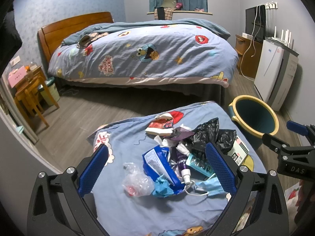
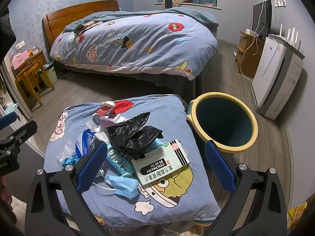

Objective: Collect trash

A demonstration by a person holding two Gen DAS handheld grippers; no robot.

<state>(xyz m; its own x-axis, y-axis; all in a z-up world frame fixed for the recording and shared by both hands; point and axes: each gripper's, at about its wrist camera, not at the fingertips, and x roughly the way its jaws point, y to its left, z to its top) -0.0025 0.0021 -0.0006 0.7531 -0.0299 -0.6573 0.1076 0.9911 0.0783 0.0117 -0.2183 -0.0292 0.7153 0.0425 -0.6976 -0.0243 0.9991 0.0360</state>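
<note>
A heap of trash lies on a blue cartoon cushion [image 1: 122,212] [image 2: 177,118]: a black plastic bag [image 1: 212,135] [image 2: 133,135], a pale green medicine box [image 2: 160,161] [image 1: 239,151], a blue face mask [image 1: 208,186] [image 2: 122,184], a blue wrapper [image 1: 159,163], clear crumpled plastic [image 1: 135,181], a purple tube [image 1: 182,162], white tissues and a red-and-white packet [image 1: 161,124]. My left gripper [image 1: 156,169] hovers open over the heap. My right gripper [image 2: 155,165] is open above the box and mask. A blue bin with a yellow rim [image 1: 256,116] [image 2: 224,122] stands to the cushion's right.
A large bed [image 1: 141,53] fills the back of the room. A white appliance [image 2: 275,80] and wooden cabinet [image 2: 248,55] stand along the right wall. A wooden stool [image 1: 33,98] and small waste bin [image 1: 51,90] are at the left. Wood floor lies between.
</note>
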